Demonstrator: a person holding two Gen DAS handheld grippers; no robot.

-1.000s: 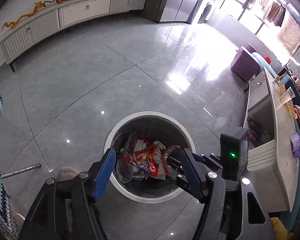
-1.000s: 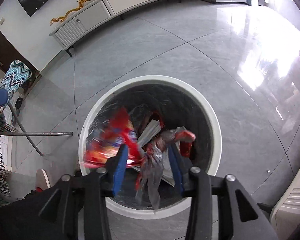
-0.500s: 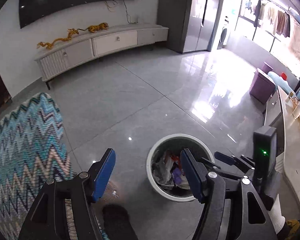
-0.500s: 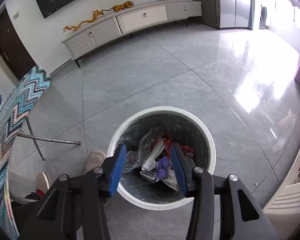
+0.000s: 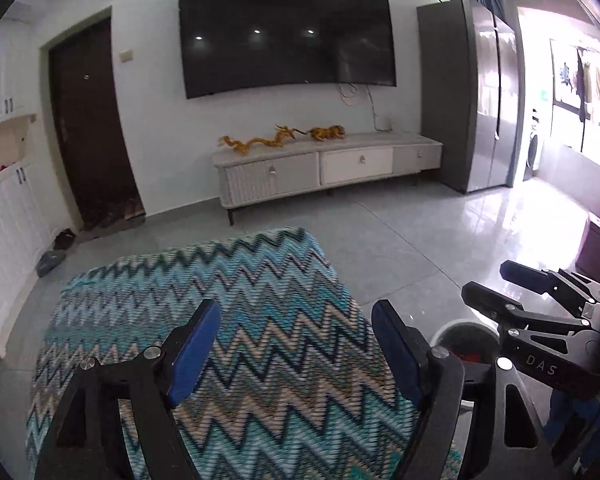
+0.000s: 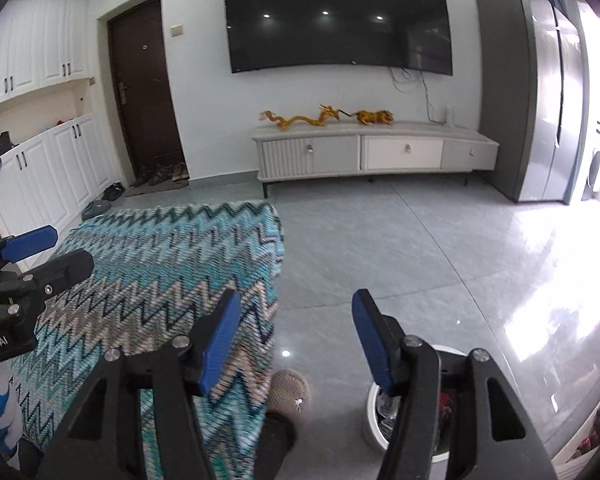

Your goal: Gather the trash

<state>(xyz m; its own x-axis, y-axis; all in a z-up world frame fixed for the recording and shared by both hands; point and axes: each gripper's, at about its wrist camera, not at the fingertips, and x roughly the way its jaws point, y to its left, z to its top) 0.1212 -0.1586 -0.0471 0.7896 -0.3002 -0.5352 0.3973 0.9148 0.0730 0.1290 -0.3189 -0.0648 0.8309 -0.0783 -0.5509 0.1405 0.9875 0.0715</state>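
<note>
The white round trash bin [image 6: 374, 420] stands on the floor at the lower right, with wrappers inside, mostly hidden behind my right finger. It also shows in the left wrist view [image 5: 460, 330]. My left gripper [image 5: 296, 340] is open and empty, raised over a table covered by a teal zigzag cloth [image 5: 220, 300]. My right gripper [image 6: 296, 328] is open and empty, raised above the floor between the cloth [image 6: 172, 264] and the bin. No trash shows on the cloth.
A TV cabinet [image 6: 372, 152] with gold dragon figures stands at the far wall under a large TV. A dark door and white cupboards [image 6: 40, 168] are at left. A fridge [image 6: 548, 120] is at right. A slippered foot [image 6: 288, 390] is beside the table.
Both grippers rose and tilted up from over the bin, now facing the room. The wrappers held over the bin one second ago lie in it. Both grippers are empty.
</note>
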